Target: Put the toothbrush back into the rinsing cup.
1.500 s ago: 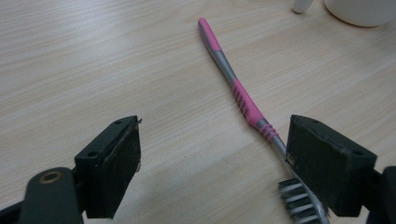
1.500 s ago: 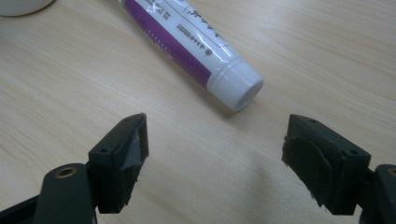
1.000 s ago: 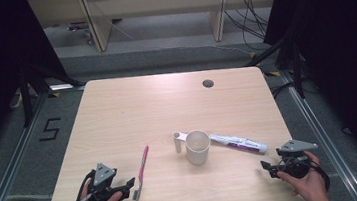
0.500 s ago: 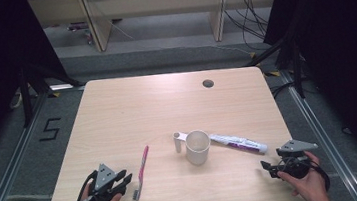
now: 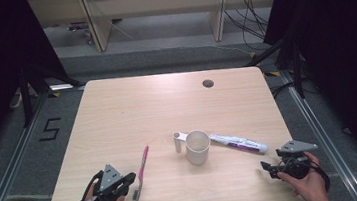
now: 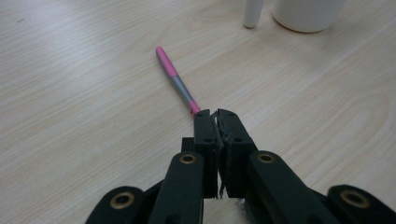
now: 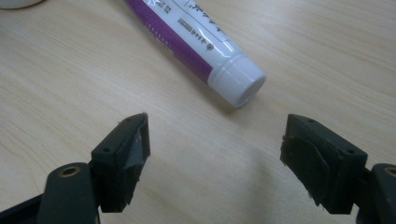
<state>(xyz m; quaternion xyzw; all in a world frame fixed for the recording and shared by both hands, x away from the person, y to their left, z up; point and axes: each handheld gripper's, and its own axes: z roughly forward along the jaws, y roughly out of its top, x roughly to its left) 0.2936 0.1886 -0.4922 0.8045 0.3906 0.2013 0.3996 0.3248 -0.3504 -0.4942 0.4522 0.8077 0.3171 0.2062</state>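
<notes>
A pink toothbrush point(image 5: 143, 162) lies on the wooden table point(image 5: 156, 103), left of a white cup point(image 5: 197, 146) with a handle. My left gripper point(image 5: 132, 177) has just been closing and now sits shut at the brush's near end. In the left gripper view the pink and grey handle point(image 6: 173, 77) runs in under the closed tips point(image 6: 215, 112), and the cup point(image 6: 306, 14) stands beyond. A white and purple toothpaste tube point(image 5: 239, 143) lies right of the cup. My right gripper point(image 5: 266, 167) stands open at the front right, with the tube's cap point(image 7: 238, 84) just ahead of its jaws point(image 7: 217, 128).
A round cable hole point(image 5: 208, 83) sits near the table's far edge. Dark frames and a shelf unit point(image 5: 152, 17) stand beyond the table. The far half of the tabletop is bare wood.
The left gripper's jaws have closed from wide open to shut at the toothbrush's near end. The right hand, the cup, and the tube have stayed put.
</notes>
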